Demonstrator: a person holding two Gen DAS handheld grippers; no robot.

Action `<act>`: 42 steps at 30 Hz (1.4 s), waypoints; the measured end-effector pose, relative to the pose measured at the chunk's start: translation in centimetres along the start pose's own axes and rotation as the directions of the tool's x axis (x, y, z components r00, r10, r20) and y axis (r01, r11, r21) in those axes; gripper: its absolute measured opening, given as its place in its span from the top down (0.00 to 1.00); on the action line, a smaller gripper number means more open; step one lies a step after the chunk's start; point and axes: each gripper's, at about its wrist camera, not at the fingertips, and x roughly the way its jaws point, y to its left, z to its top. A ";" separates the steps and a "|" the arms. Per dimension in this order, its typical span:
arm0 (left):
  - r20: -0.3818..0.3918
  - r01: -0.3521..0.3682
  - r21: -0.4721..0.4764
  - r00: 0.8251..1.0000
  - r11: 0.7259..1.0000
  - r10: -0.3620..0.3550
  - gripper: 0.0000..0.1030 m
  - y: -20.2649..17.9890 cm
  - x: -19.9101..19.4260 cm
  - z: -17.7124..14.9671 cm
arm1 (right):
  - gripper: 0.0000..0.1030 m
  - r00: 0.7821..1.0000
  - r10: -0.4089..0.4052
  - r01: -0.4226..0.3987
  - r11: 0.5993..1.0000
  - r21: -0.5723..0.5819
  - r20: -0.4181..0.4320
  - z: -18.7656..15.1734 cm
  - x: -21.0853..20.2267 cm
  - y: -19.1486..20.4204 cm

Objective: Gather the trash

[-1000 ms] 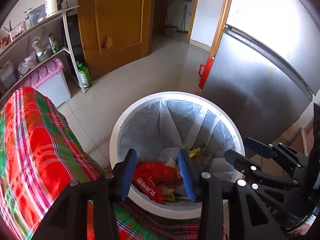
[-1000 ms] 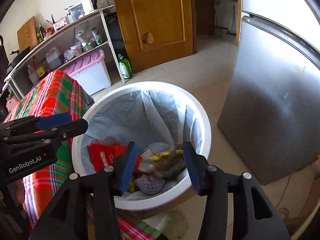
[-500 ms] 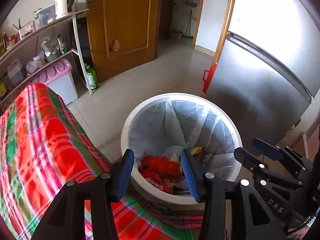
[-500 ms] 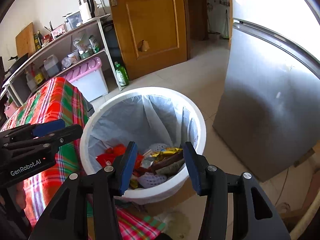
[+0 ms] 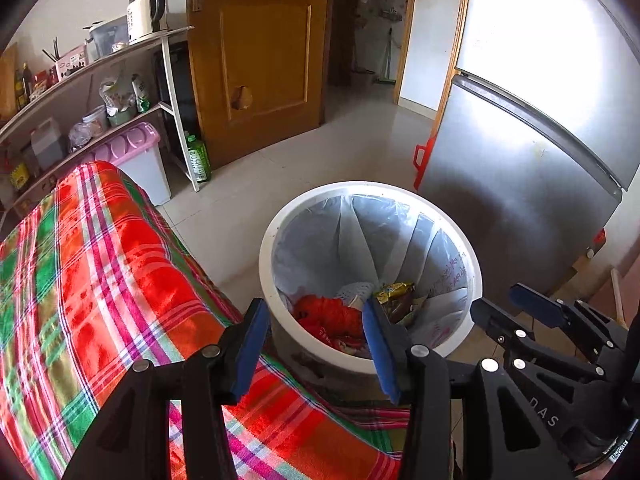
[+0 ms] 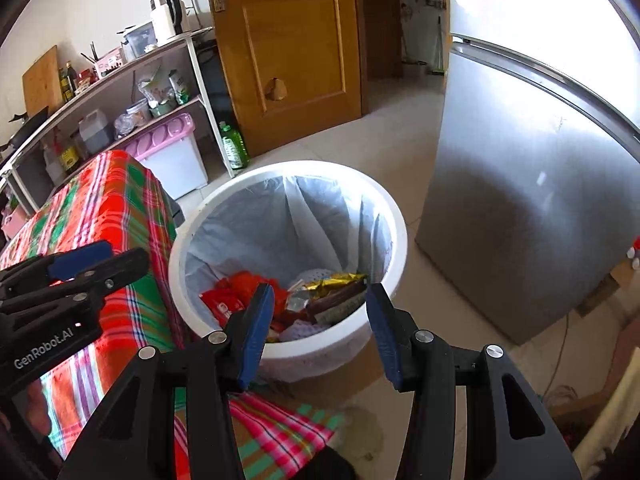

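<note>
A white bin [image 5: 264, 256] lined with a pale bag stands on the floor beside a table under a plaid cloth [image 5: 100, 280]. Inside lie a red wrapper [image 5: 328, 312], a gold wrapper [image 5: 394, 290] and other scraps. My left gripper [image 5: 314, 308] hovers over the table's corner, just short of the bin, open with nothing between its blue pads. My right gripper [image 6: 320, 292] hangs above the near rim of the bin [image 6: 396, 220], open and empty too. The red wrapper [image 6: 224, 300] and gold wrapper [image 6: 340, 280] show beyond it. Each gripper appears at the edge of the other's view.
A steel fridge [image 5: 520, 200] stands close on the right of the bin. Behind are a wooden door [image 5: 260, 60], a shelf rack with a kettle [image 5: 144, 12], a pink-lidded box [image 5: 136, 152] and a green bottle [image 5: 198, 158]. Bare tiled floor lies beyond the bin.
Both grippers have drawn back and a little up from the bin, which now looks smaller and farther. More of the plaid cloth shows. The left jaws stand slightly wider.
</note>
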 end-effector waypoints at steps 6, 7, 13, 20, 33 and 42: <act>0.005 -0.028 -0.003 1.000 1.000 0.028 0.53 0.1 -0.3 0.0 | 0.52 1.000 -0.007 0.007 1.000 0.009 0.006 0.1 -0.5 -0.3; 0.010 -0.029 -0.005 1.000 1.000 0.029 0.53 0.1 -0.4 -0.1 | 0.52 1.000 -0.009 0.009 1.000 0.007 0.008 0.1 -0.6 -0.3; 0.019 -0.036 0.000 0.999 0.999 0.036 0.53 0.0 -0.8 -0.3 | 0.52 1.000 -0.017 0.017 1.000 0.009 -0.006 -0.3 -0.5 -0.2; 0.015 -0.037 0.001 0.999 0.999 0.037 0.53 0.0 -0.9 -0.7 | 0.52 1.000 -0.022 0.022 1.000 0.006 -0.005 -0.3 -0.7 -0.1; 0.014 -0.040 0.010 0.999 0.999 0.040 0.53 -0.3 -1.1 -1.2 | 0.52 0.999 -0.031 0.032 0.999 0.015 -0.009 -0.5 -0.8 -0.2; 0.018 -0.046 0.018 0.999 0.999 0.046 0.53 -0.4 -1.2 -1.3 | 0.52 0.999 -0.032 0.032 0.999 0.018 -0.012 -0.6 -0.8 -0.1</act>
